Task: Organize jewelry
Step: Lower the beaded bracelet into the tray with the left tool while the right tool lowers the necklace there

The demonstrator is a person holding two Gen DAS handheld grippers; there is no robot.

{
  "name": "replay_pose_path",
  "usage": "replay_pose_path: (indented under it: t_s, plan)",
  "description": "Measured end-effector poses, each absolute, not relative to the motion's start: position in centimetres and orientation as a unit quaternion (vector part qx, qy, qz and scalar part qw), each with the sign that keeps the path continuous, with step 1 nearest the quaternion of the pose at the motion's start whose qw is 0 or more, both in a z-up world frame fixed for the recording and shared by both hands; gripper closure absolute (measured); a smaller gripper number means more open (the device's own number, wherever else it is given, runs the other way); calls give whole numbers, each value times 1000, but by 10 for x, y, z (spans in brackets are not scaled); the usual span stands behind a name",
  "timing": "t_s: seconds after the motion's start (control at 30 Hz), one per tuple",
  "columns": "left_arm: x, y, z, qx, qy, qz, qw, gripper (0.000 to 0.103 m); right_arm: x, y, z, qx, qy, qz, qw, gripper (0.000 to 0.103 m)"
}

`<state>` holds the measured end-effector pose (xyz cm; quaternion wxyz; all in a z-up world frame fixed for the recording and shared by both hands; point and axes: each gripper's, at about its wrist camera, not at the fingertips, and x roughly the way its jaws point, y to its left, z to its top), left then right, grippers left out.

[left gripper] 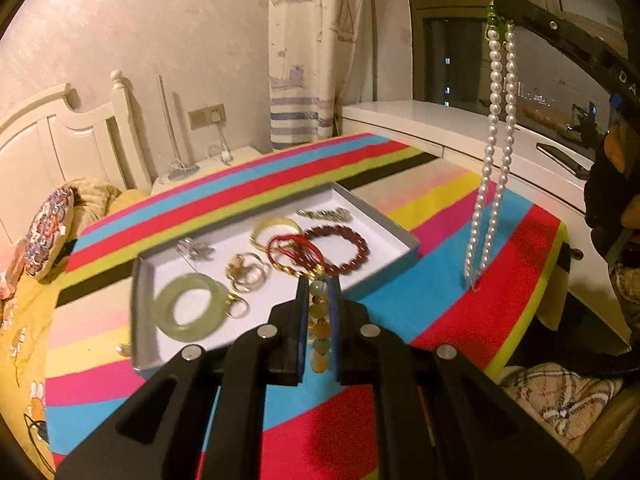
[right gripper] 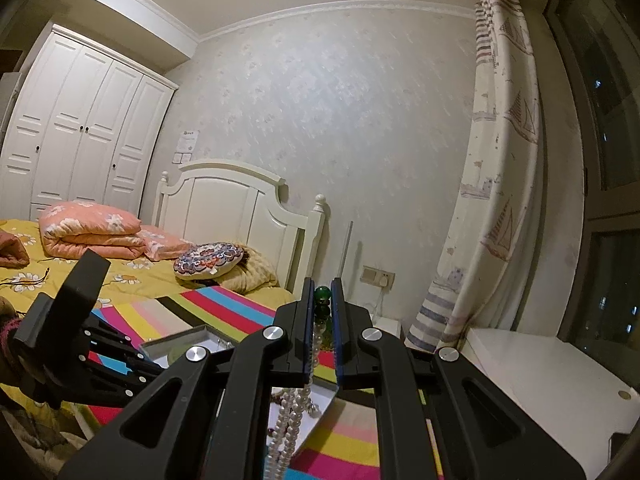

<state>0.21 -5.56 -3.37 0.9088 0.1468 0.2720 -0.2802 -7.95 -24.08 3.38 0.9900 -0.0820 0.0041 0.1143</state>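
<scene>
Gripping a strand of pale green and amber beads (left gripper: 319, 320), your left tongs (left gripper: 319, 284) are closed tight on it, the beads running back between the pads just at the near edge of the tray (left gripper: 394, 227). Beyond them, in that white tray on the striped surface (left gripper: 420, 300), a jade bangle (left gripper: 188, 307), gold rings (left gripper: 245, 272), a red cord bracelet (left gripper: 290, 254), a dark red bead bracelet (left gripper: 340, 249) and a silver piece (left gripper: 325, 213) are lying loose and partly overlapping. Farther right, your right tongs (left gripper: 496, 6) are pinched shut on the green clasp (right gripper: 322, 293) of a pearl necklace (left gripper: 494, 152), which is hanging in a long double loop with its lowest pearls just touching or barely clearing the blue stripe beside the tray; I cannot tell which. You seem to be lifting both strands clear for sorting. Next, you are likely needing a free spot for each, lowering slowly so the pearls are coiling rather than tangling with the bracelets.
</scene>
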Motion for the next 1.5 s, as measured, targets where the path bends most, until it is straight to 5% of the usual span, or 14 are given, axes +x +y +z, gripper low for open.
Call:
replay_pose_path:
  t_s: [0.83,1.5]
  plan:
    - [33,-29,12,145,248,-247,926,94,-21,-189,77,-102,-13,179,978,95]
    - [115,-15,6,119,281,-208,929,94,53,-144,43,-88,88,225,966,95]
